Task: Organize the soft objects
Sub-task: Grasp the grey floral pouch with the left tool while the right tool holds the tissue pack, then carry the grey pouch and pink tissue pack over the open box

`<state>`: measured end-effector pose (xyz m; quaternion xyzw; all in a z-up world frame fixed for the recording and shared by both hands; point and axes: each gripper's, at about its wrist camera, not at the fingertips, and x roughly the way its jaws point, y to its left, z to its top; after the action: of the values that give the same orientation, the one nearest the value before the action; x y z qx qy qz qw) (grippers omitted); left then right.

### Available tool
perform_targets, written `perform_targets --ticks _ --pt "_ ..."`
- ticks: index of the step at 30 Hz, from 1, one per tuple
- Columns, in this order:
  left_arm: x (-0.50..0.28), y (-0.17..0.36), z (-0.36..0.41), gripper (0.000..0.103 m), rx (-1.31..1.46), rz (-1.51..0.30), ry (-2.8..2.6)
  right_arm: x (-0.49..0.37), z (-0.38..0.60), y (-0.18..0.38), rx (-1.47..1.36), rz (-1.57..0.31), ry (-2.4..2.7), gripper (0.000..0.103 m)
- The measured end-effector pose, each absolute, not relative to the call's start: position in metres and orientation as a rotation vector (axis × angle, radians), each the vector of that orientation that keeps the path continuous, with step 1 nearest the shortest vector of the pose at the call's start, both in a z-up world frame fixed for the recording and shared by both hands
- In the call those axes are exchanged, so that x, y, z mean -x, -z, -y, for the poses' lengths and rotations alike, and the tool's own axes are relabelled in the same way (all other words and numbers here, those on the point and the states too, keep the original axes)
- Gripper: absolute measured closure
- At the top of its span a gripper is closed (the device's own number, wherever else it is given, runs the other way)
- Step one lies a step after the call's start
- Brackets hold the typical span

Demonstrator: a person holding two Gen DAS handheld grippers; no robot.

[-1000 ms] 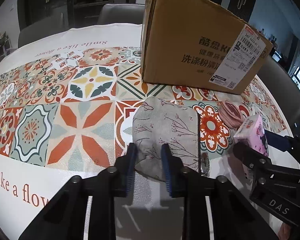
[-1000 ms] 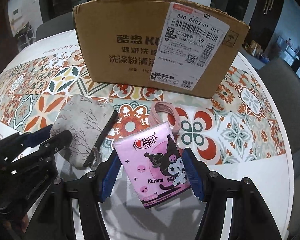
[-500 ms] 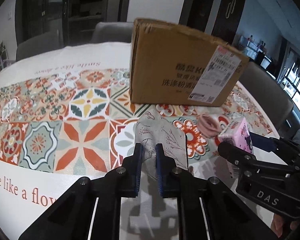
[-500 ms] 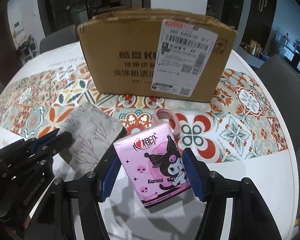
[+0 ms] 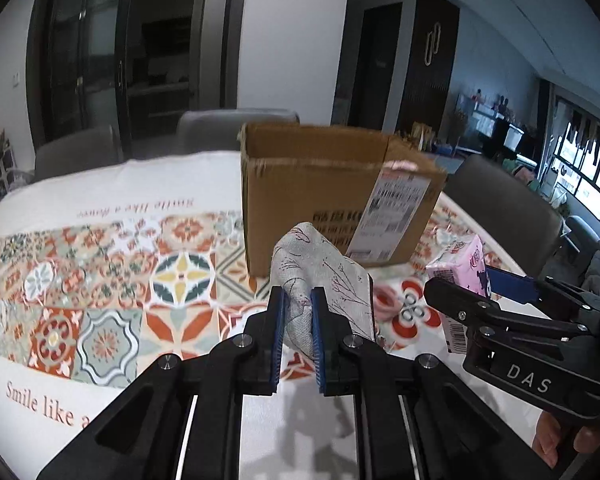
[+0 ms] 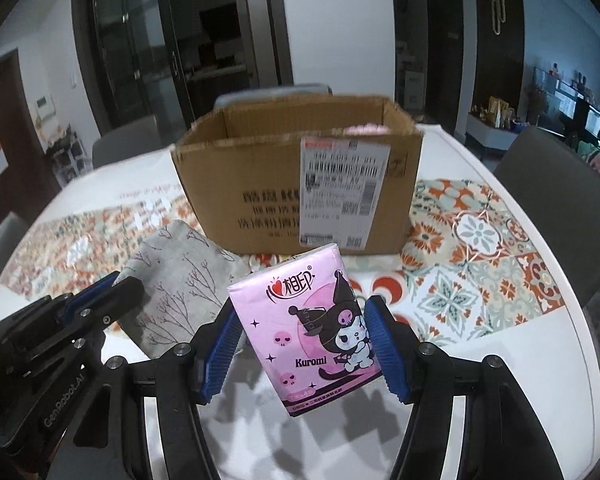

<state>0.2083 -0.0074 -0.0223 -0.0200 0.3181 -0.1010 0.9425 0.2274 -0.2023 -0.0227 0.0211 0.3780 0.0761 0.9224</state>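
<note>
Transfer step in hand: my left gripper [image 5: 296, 336] is pinched nearly shut on the grey pouch [image 5: 324, 280], my right gripper [image 6: 304, 350] clamps the pink tissue pack [image 6: 306, 330] half-wide, both off the table; next, carry over the open cardboard box [image 6: 296, 184] and release.

The way ahead is being blocked by the near wall of an open-topped brown cardboard box [image 6: 260, 184], which is standing on the round, tile-patterned tablecloth [image 5: 100, 280]. Its open mouth is being left unobstructed from above. A pink ring-shaped band [image 5: 384, 300] is lying in front of the box.
</note>
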Motion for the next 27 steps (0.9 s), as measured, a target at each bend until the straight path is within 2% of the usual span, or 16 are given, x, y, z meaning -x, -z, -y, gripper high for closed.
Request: perform_targets --ticks 27 --pt "-0.242 -0.060 0.010 0.089 -0.007 -0.408 0.202 -0.254 0.211 -0.060 -0.077 -0.534 -0.179 0.039"
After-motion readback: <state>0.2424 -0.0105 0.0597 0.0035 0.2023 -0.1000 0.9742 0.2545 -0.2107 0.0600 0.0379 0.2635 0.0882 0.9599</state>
